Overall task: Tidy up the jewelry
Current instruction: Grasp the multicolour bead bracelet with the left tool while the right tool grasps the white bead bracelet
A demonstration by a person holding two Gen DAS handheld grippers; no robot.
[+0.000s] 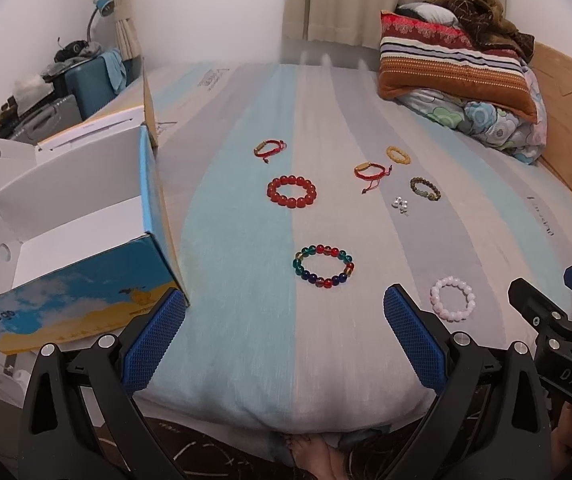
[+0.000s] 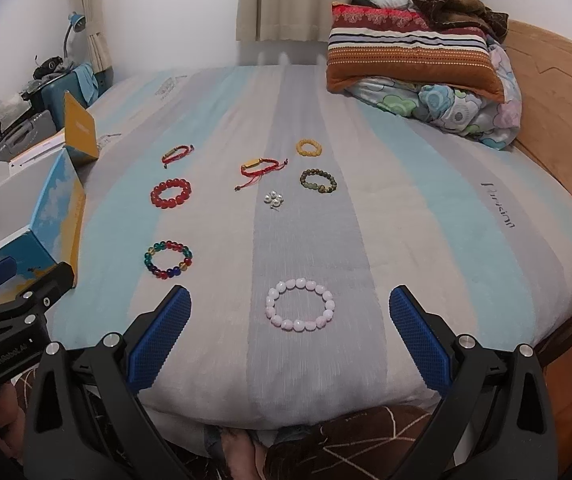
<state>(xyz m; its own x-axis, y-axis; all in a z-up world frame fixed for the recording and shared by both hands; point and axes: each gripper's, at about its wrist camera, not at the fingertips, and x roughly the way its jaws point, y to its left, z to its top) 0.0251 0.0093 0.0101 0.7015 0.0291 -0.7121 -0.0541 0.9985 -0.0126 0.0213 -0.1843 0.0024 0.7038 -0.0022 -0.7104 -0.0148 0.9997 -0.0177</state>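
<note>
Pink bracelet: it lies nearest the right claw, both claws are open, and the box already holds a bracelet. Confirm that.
Not quite: the box is empty, as the left wrist view shows. The pink bracelet does lie nearest the right claw, and the left claw is open too.

Pink bracelet (image 2: 300, 305), red bracelet (image 2: 171, 193) (multicolour bracelet (image 2: 168, 259) nearby), blue-grey-striped bedsheet (image 2: 406, 200).

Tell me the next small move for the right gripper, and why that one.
Probably lower the right gripper straight down onto the pink bead bracelet. The bracelet lies flat on the bed between the open fingers, nearest of all the pieces, with nothing touching it. The open box sits to the left, beside the left gripper, which is also open and holds nothing.
</note>
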